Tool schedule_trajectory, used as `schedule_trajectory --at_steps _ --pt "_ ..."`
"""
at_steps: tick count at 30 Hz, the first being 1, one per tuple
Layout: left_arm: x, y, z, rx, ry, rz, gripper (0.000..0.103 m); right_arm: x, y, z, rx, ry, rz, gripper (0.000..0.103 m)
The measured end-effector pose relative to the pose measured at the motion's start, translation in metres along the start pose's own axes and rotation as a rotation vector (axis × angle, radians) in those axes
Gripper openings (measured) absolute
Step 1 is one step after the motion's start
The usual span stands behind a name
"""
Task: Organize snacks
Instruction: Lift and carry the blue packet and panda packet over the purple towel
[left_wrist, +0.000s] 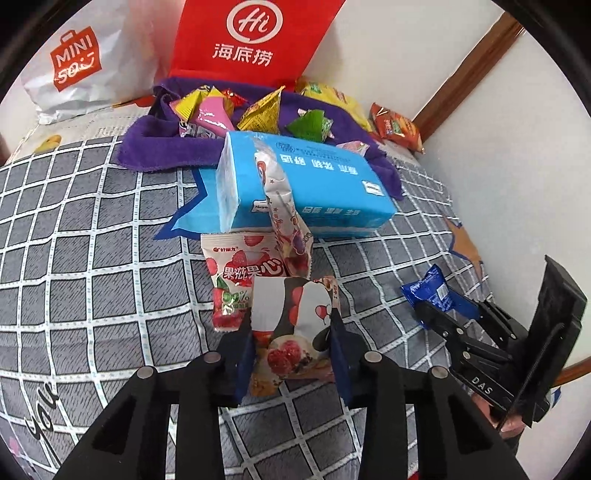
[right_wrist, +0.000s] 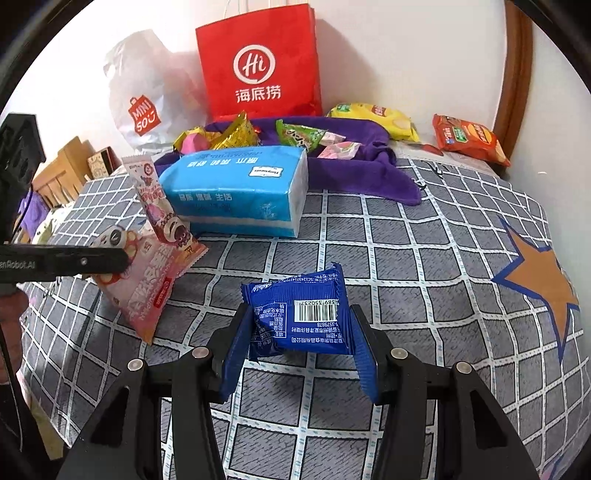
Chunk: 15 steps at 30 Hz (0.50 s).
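Two grippers are working over a bed covered by a grey checked sheet (right_wrist: 406, 236). The left gripper (left_wrist: 291, 332) is clenching its jaws on a panda-printed snack packet (left_wrist: 295, 317), holding it just above the sheet, in front of a white-and-red strawberry gummy packet (left_wrist: 236, 273) that is lying flat. A tall pink snack packet (left_wrist: 286, 221) is leaning upright against the near face of a blue tissue pack (left_wrist: 325, 184), its lower end overlapping the gummy packet.

The right gripper (right_wrist: 299, 328) is grasping a blue wrapped snack (right_wrist: 303, 314), barcode side up, between its blue-padded jaws, close to the sheet and well apart from the tissue pack (right_wrist: 236, 184). From the left wrist view, that same blue wrapped snack (left_wrist: 430, 288) is showing at the right, pinched at the tip of the right gripper.

Behind the tissue pack a purple towel (right_wrist: 354, 173) is lying bunched, carrying a scatter of small yellow, pink and green sweets (left_wrist: 258, 110). Beyond the towel, near the wall, a yellow chip bag (right_wrist: 373, 118) and an orange chip bag (right_wrist: 469, 140) are lying side by side. A red paper bag (right_wrist: 258, 62) and a white plastic shopping bag (right_wrist: 144, 96) are standing against the wall.
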<state>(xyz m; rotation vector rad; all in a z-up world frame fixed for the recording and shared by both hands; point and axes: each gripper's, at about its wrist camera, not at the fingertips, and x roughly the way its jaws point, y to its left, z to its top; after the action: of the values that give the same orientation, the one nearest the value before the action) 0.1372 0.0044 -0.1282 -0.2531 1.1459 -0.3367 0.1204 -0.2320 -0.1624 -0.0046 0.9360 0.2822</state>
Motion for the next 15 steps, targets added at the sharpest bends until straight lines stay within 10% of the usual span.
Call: schedule_trajectory --at_steps 15 --pt "-0.029 -0.014 0.011 0.006 -0.037 -0.033 0.034 -0.019 0.001 0.013 0.050 -0.018 -0.010 0.051"
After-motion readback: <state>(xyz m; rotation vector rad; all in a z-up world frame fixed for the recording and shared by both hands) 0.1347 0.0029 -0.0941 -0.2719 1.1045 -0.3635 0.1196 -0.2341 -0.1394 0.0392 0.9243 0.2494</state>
